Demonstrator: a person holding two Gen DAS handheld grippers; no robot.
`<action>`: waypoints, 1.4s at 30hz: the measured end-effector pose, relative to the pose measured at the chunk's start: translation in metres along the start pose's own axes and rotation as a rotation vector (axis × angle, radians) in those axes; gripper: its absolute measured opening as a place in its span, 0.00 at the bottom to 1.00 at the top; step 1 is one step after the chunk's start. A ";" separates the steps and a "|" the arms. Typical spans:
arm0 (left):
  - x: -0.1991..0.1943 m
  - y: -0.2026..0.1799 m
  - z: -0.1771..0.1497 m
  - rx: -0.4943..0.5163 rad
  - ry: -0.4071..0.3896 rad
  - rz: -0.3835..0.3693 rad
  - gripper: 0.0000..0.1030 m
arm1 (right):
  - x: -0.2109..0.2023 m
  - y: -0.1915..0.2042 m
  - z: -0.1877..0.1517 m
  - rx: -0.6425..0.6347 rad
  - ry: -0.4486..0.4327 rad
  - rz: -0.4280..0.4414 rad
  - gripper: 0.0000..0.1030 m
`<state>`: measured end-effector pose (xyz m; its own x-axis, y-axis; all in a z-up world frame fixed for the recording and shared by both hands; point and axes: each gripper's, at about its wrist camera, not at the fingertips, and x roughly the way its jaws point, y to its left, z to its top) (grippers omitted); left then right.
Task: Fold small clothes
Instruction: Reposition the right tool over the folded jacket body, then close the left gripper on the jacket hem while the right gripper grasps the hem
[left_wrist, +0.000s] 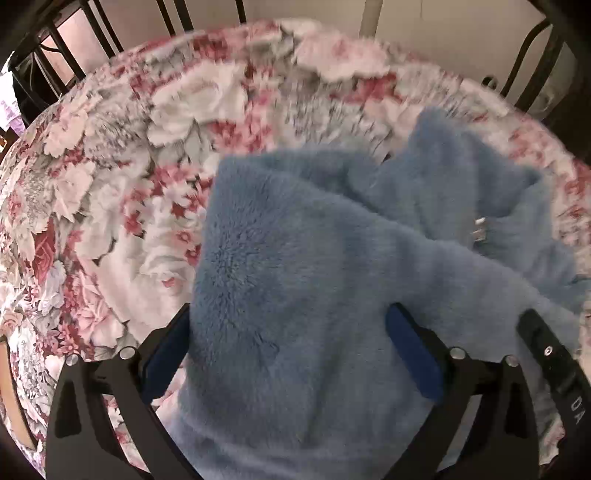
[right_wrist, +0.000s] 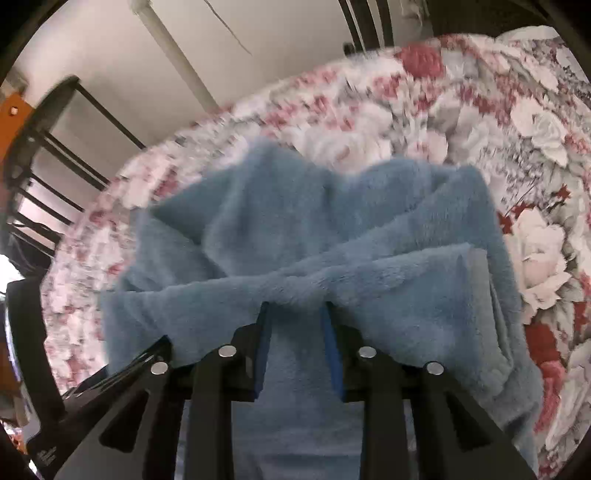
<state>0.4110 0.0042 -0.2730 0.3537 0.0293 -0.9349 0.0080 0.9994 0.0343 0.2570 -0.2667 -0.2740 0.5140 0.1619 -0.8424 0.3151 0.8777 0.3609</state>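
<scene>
A fluffy light-blue garment (left_wrist: 314, 266) lies crumpled on a floral bedspread (left_wrist: 110, 166). My left gripper (left_wrist: 291, 325) has its jaws wide apart around a bunched fold of the garment, which fills the gap between the blue pads (left_wrist: 410, 343). My right gripper (right_wrist: 295, 310) has its jaws close together, pinching a ridge of the same garment (right_wrist: 314, 229), and the cloth gathers tightly at the pads (right_wrist: 263, 332). A small metal fastener (left_wrist: 480, 229) shows on the garment at the right. Part of the right gripper (left_wrist: 546, 350) shows in the left wrist view at lower right.
The pink and white floral bedspread (right_wrist: 480, 129) covers the whole surface. A dark metal bed frame with bars (left_wrist: 92, 33) stands behind, also in the right wrist view (right_wrist: 55, 166). A pale wall (right_wrist: 129, 55) lies beyond.
</scene>
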 end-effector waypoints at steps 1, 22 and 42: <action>-0.007 0.002 -0.004 0.005 -0.007 -0.012 0.95 | -0.005 0.004 -0.002 -0.007 -0.005 0.009 0.29; -0.077 0.052 -0.158 0.001 0.165 -0.079 0.95 | -0.107 -0.067 -0.088 0.148 0.087 0.081 0.51; -0.120 0.116 -0.248 -0.120 0.373 -0.446 0.95 | -0.169 -0.163 -0.132 0.274 0.184 0.144 0.52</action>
<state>0.1377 0.1214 -0.2444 -0.0128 -0.4110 -0.9115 -0.0327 0.9113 -0.4104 0.0131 -0.3772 -0.2434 0.4247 0.3756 -0.8238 0.4649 0.6903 0.5544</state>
